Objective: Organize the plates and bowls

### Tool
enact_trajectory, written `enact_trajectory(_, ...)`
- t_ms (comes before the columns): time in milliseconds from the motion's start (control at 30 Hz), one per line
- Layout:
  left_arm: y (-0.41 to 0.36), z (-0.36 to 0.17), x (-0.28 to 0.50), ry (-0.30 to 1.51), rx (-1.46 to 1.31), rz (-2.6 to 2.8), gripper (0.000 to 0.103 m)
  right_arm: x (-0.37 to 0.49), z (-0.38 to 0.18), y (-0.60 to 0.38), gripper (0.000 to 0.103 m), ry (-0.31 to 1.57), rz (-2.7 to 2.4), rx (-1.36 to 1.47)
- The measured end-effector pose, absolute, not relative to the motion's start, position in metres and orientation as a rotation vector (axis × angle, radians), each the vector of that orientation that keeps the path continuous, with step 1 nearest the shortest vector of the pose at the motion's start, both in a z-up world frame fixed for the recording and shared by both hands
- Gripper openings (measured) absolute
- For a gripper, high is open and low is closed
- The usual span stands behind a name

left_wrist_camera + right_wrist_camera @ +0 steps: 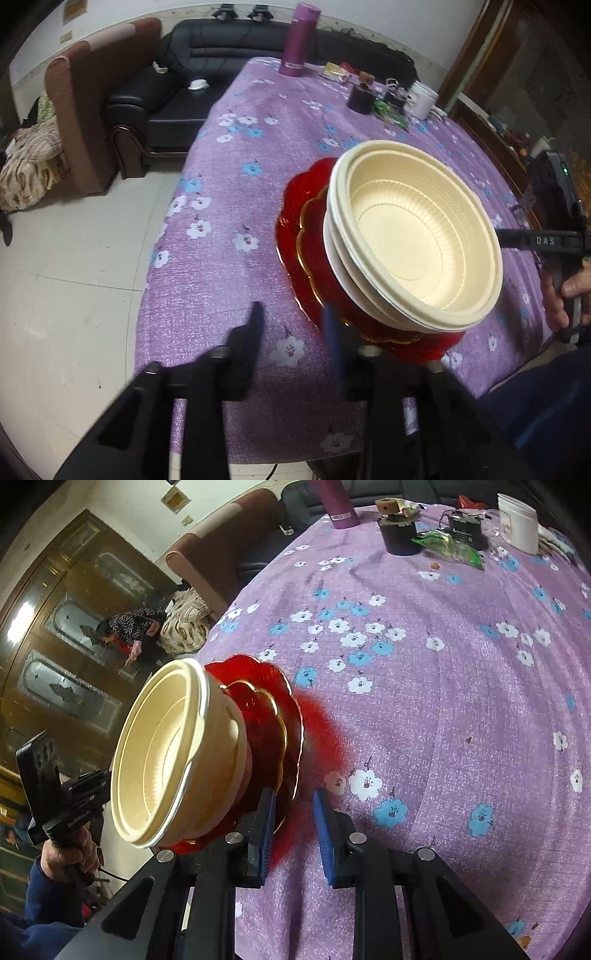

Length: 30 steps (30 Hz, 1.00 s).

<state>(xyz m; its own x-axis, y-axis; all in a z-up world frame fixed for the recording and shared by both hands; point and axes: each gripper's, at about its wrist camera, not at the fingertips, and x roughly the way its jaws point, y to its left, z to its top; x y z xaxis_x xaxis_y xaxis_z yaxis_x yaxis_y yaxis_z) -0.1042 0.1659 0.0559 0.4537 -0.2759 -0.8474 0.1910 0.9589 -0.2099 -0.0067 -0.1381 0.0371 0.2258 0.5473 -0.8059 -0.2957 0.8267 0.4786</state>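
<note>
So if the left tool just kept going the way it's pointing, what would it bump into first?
Probably the tablecloth: the left tool points down at bare cloth just left of the red plate, though depth is unclear.

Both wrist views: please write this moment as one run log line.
stack: cream bowls on red plates, on table | left gripper: open, beside plates | right gripper: open, no grasp

Table (pixel 221 229) under purple floral cloth (pixel 443 709), red plate (pixel 295 206).
</note>
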Motion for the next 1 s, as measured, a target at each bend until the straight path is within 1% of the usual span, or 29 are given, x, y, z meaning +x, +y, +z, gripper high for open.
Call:
enact_trajectory(300,0.157,0.049,-0.092,1.073,-0.092,-0.324,0.039,-0.003,0.030,-0.133,0.025,1.234,0.588,0.244)
enact_trajectory(400,0.157,0.047,-0.087,1.073,-0.100,-0.329,0.034,-0.003,0.029,-0.131,0.026,1.240,0.591,0.233)
enact_trajectory(500,0.156,0.044,-0.083,1.082,-0.098,-0.334,0.023,-0.002,0.026,-0.131,0.030,1.248,0.585,0.232)
enact_trajectory(667,0.155,0.038,-0.078,1.083,-0.098,-0.339,0.018,0.003,0.020,-0.124,0.030,1.256,0.585,0.216)
enact_trajectory(700,0.158,0.038,-0.077,1.076,-0.115,-0.342,0.017,0.005,0.018,-0.123,0.028,1.258,0.585,0.217)
enact_trajectory(733,0.159,0.038,-0.077,1.075,-0.124,-0.344,0.016,0.006,0.016,-0.122,0.019,1.265,0.589,0.220)
enact_trajectory(833,0.160,0.037,-0.078,1.064,-0.126,-0.344,0.015,0.007,0.014,-0.119,0.011,1.261,0.600,0.229)
enact_trajectory(1000,0.158,0.037,-0.079,1.047,-0.121,-0.340,0.015,0.007,0.016,-0.116,0.010,1.252,0.589,0.211)
